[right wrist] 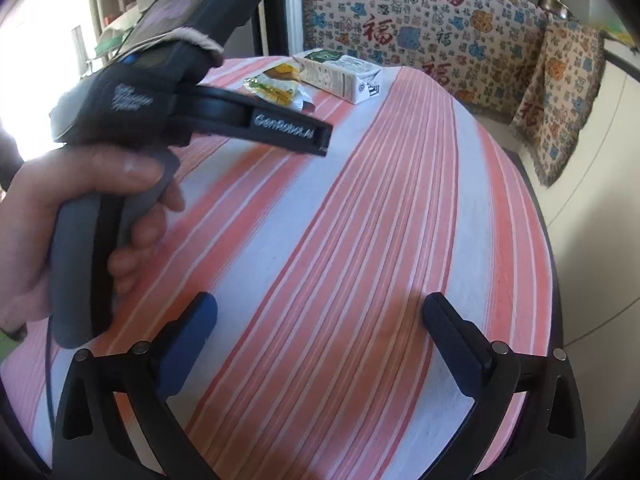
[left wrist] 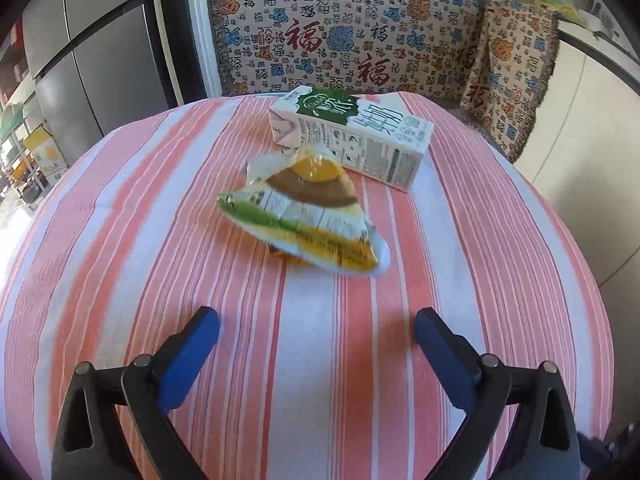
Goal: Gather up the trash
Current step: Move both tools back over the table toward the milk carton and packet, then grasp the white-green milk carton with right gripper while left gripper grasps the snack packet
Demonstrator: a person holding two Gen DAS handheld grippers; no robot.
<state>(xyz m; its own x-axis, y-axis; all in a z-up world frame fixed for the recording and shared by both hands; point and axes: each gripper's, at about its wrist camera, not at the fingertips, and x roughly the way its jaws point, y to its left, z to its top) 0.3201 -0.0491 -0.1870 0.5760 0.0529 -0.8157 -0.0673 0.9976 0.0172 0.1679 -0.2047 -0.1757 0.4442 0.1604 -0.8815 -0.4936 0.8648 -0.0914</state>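
Facing the crumpled green-and-yellow plastic wrapper (left wrist: 308, 216) just ahead, the spread left tongs (left wrist: 316, 328) are nearer; its long axis slants far-left to near-right beside the white-and-green milk carton (left wrist: 352, 136); right tongs (right wrist: 320, 312) spread, well back over the striped desk (right wrist: 380, 220).

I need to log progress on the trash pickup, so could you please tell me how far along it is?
Nothing looks collected yet. The crumpled snack wrapper and the milk carton both lie on the striped tablecloth, the wrapper just in front of the carton. In hand: the left tongs are open and empty, facing the wrapper; the right tongs are open and empty too, farther back. Both pieces remain to be picked up; no bin is in view.
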